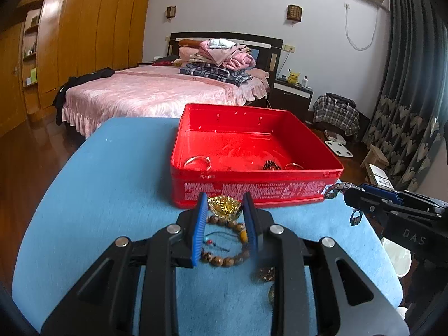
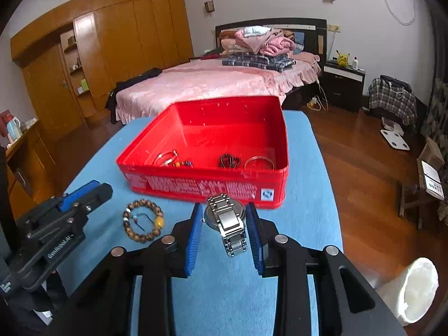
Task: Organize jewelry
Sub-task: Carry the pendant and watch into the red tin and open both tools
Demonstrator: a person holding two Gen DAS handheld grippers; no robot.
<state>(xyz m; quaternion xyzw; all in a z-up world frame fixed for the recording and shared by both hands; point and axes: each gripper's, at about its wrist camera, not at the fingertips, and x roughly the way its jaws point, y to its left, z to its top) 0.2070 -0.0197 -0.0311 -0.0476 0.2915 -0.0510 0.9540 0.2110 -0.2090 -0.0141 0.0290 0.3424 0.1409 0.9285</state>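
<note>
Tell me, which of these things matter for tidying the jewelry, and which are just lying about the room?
Part of the job:
red box
silver watch in the right gripper
gold ornament in the left gripper
wooden bead bracelet

Just lying about:
bed
folded clothes
yellow plush toy

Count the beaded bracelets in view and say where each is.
2 for certain: a wooden bead bracelet lies on the blue table; a dark bead bracelet lies inside the red box. Coloured beads near the box's front wall may be a third.
</note>
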